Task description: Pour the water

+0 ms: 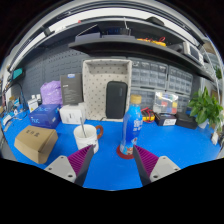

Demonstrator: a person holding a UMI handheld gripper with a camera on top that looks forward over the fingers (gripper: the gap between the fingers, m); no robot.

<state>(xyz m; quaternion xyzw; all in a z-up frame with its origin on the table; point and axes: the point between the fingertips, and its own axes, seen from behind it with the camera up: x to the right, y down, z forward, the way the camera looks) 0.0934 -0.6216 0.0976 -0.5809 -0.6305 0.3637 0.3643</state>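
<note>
On the blue bench (180, 150), the bottle (132, 127) stands just ahead of the wide-open, empty jaws, beside a cup (86, 137); it looks light, smooth and slippery, so grab its middle.

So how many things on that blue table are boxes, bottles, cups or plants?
Boxes: 3 (cardboard box, blue box, purple box)
Bottles: 1 (water bottle, just ahead of the open gripper)
Cups: 1 (white cup)
Plants: 1 (green plant)
Total: 6
</note>
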